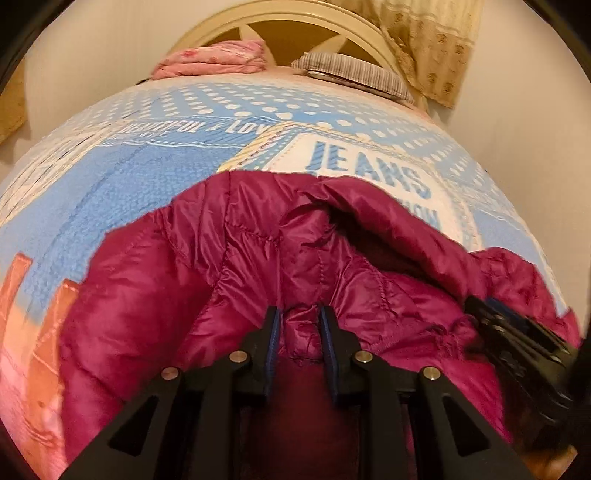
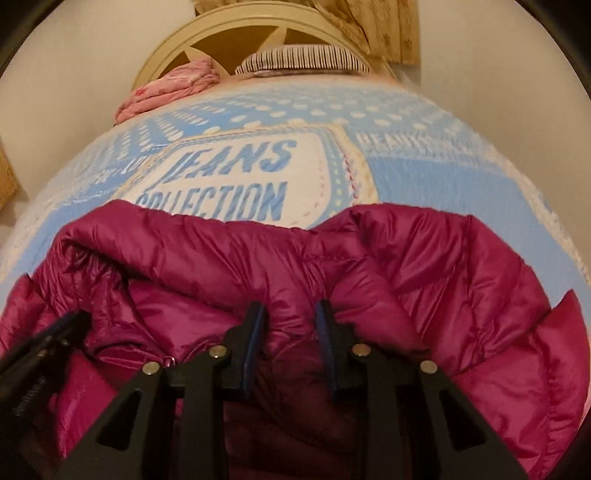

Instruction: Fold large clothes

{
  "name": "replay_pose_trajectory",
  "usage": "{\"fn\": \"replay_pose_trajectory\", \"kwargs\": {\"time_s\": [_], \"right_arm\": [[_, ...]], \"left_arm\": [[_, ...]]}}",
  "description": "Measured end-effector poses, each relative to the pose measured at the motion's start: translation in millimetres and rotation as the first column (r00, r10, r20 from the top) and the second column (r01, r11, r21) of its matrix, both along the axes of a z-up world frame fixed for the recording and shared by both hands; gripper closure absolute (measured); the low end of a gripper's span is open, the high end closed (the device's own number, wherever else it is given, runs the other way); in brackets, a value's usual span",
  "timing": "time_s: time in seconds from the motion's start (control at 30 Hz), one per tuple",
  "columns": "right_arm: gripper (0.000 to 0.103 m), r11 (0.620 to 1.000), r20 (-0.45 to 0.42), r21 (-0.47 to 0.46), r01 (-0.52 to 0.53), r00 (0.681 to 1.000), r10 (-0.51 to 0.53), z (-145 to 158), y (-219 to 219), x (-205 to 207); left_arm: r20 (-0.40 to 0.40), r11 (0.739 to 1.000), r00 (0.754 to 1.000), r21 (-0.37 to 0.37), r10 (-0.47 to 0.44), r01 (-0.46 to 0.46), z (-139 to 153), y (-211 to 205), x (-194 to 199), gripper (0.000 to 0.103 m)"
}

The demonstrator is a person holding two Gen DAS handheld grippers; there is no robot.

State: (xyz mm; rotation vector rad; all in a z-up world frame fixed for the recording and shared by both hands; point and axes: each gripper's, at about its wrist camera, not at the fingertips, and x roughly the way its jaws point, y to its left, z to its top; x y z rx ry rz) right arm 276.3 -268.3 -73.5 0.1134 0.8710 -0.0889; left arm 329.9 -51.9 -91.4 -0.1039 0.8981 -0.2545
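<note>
A big bed [image 1: 110,192] fills most of both views, covered by a light blue blanket [image 2: 424,177] with white dots and a white patch that says "JEANS COLLECTION" [image 2: 236,181]. On the near part of the blanket lies a shiny, dark pink puffer jacket [image 1: 155,280], puffy and stitched in rows, bunched up with deep folds and a dark opening near its top edge. At the far end of the bed stands a cream headboard [image 1: 295,18] with a curved top, and a patterned curtain [image 1: 432,40] hangs beside it. A striped pillow [image 2: 303,59] and a crumpled pink cloth [image 1: 214,59] rest by the headboard. The left gripper [image 1: 297,325] has its jaws a little way apart, with a fold of the jacket pinched between the blue pads. The right gripper [image 2: 290,325] has its jaws a bit wider, and a puffy ridge of the jacket is squeezed between them. Each gripper shows at the edge of the other's view, close by.
</note>
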Motion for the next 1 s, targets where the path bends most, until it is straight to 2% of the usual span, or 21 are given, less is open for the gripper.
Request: {"fn": "replay_pose_trajectory", "kwargs": {"time_s": [0.1,0.2,0.27,0.33,0.43,0.53,0.57,0.63,0.77,0.93,1.0], "right_arm": [[0.073,1.000,0.009,-0.019,-0.001,1.000,0.001,2.1,2.5,-0.1],[0.073,1.000,0.025,0.013,-0.001,1.000,0.001,3.4,-2.3,-4.8],[0.073,1.000,0.030,0.021,-0.001,1.000,0.001,3.1,-2.8,-4.7],[0.073,1.000,0.031,0.015,-0.001,1.000,0.001,3.0,-2.0,-4.8],[0.073,1.000,0.034,0.003,0.001,0.999,-0.001,2.8,1.3,-2.2],[0.073,1.000,0.040,0.009,0.001,0.999,-0.002,2.8,0.7,-2.5],[0.073,1.000,0.042,0.017,0.001,0.999,-0.002,2.7,-0.4,-3.1],[0.073,0.999,0.046,0.032,0.000,0.999,-0.001,2.5,-2.4,-3.3],[0.073,0.998,0.049,0.057,-0.005,0.999,0.002,1.9,-6.0,-2.8],[0.073,1.000,0.025,0.028,0.001,1.000,-0.002,9.4,-0.8,-2.7],[0.073,0.997,0.070,0.069,0.031,0.997,-0.036,25.1,-8.3,-13.6]], "left_arm": [[0.008,0.998,0.999,-0.040,0.039,-0.038,25.0,13.1,0.1,0.079],[0.097,0.998,0.994,-0.035,0.055,-0.052,59.6,7.9,11.6,0.076],[0.159,1.000,0.987,0.003,0.028,-0.029,80.1,-16.0,28.4,0.073],[0.172,0.999,0.985,0.049,-0.010,0.002,84.6,-40.8,43.9,0.073],[0.105,0.991,0.994,0.134,-0.033,0.019,64.2,-68.2,64.9,0.072],[-0.026,0.964,1.000,0.265,0.008,0.000,17.3,-69.4,71.9,0.072],[-0.039,0.963,0.999,0.269,0.022,-0.011,4.4,-62.4,65.6,0.070],[-0.015,0.969,0.999,0.244,0.032,-0.028,-3.4,-53.4,47.4,0.070],[0.082,0.952,0.996,0.299,0.039,-0.062,-9.5,-59.1,20.8,0.070],[0.080,0.956,0.996,0.285,0.041,-0.062,-13.3,-57.4,28.1,0.069],[0.079,0.962,0.996,0.266,0.043,-0.062,-12.4,-56.6,29.6,0.069]]}}
